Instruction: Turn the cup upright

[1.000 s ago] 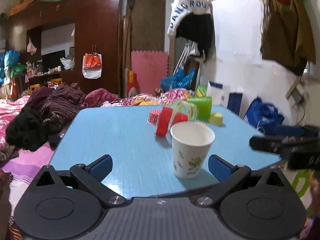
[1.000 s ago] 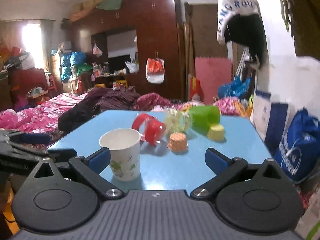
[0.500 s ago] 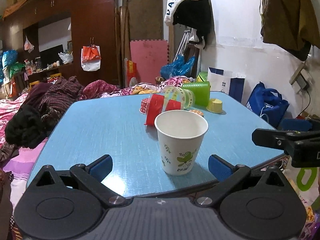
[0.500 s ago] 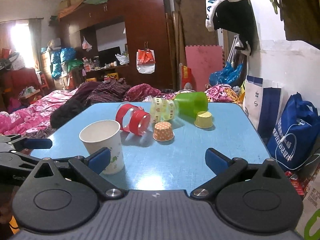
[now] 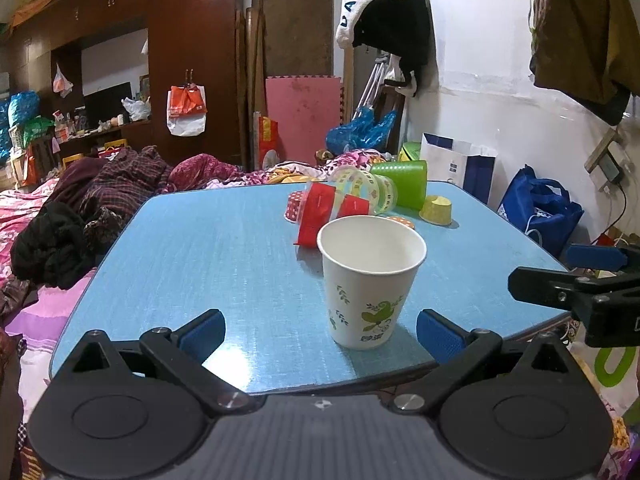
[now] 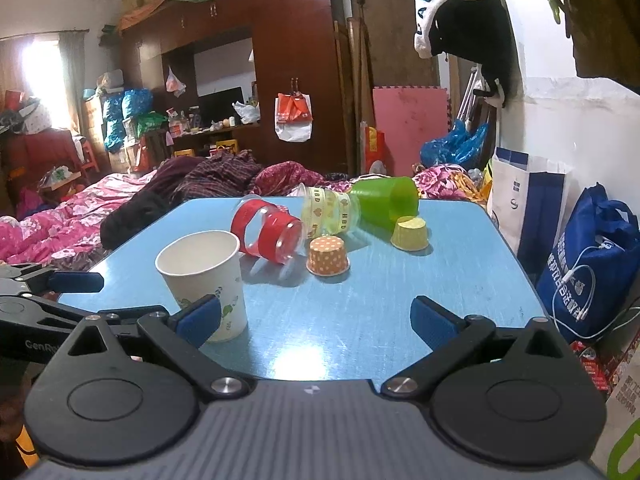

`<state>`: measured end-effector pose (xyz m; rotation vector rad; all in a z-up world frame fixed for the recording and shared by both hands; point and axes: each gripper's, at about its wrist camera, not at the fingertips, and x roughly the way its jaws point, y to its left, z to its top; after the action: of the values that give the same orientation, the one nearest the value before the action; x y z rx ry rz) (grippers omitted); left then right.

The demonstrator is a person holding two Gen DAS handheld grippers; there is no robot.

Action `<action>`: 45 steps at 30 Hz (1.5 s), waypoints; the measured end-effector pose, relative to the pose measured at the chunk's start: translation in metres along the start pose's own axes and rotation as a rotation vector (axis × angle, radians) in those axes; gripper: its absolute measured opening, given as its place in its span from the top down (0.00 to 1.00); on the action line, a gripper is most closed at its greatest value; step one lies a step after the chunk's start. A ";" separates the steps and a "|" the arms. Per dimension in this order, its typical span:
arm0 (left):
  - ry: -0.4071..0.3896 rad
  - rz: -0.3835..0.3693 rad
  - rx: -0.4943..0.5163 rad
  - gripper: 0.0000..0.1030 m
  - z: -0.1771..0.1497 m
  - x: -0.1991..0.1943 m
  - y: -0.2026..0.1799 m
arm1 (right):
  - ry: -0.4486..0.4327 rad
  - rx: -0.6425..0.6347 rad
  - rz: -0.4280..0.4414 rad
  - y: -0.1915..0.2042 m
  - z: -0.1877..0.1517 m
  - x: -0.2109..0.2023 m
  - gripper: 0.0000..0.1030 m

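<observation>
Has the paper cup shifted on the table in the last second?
Cannot tell. The paper cup stands upright just in front of the red cup as before; it looks nearer and bigger, but the camera itself moved.

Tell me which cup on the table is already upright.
The white paper cup, nearest both grippers, stands mouth up. The red, clear and green cups lie on their sides; the orange and yellow ones sit upside down.
</observation>
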<state>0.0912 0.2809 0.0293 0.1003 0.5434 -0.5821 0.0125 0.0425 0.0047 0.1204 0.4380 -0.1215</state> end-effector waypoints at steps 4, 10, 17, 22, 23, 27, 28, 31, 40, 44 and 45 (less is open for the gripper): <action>-0.005 0.007 -0.005 0.01 0.000 0.000 0.002 | 0.000 0.012 0.004 -0.004 0.000 -0.002 0.01; -0.006 0.003 -0.008 0.01 0.000 0.000 0.003 | -0.003 0.010 0.003 -0.005 0.000 -0.002 0.01; -0.006 -0.005 -0.009 0.01 0.001 0.000 0.003 | -0.006 0.017 0.006 -0.008 0.002 -0.003 0.01; -0.010 -0.005 -0.013 0.01 0.001 -0.001 0.003 | -0.012 0.022 0.007 -0.008 0.002 -0.003 0.01; -0.011 -0.003 -0.012 0.01 0.001 -0.001 0.002 | -0.012 0.022 0.007 -0.008 0.001 -0.003 0.01; -0.016 -0.003 -0.010 0.01 0.001 -0.003 0.002 | -0.013 0.024 0.005 -0.009 0.002 -0.003 0.01; -0.016 -0.003 -0.009 0.01 0.001 -0.003 0.002 | -0.013 0.025 0.007 -0.009 0.001 -0.004 0.01; -0.015 -0.005 -0.008 0.01 0.000 -0.002 0.001 | -0.016 0.023 0.008 -0.008 0.001 -0.004 0.01; -0.033 -0.009 -0.011 0.01 0.000 -0.003 0.000 | -0.017 0.023 0.009 -0.008 0.000 -0.004 0.01; -0.092 -0.004 -0.022 0.01 -0.004 -0.006 -0.001 | -0.018 0.025 0.020 -0.007 0.000 -0.003 0.01; -0.094 -0.007 -0.016 0.01 -0.005 -0.004 -0.002 | -0.017 0.024 0.023 -0.007 0.000 -0.003 0.01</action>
<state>0.0850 0.2821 0.0274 0.0560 0.4574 -0.5860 0.0090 0.0362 0.0047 0.1475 0.4184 -0.1054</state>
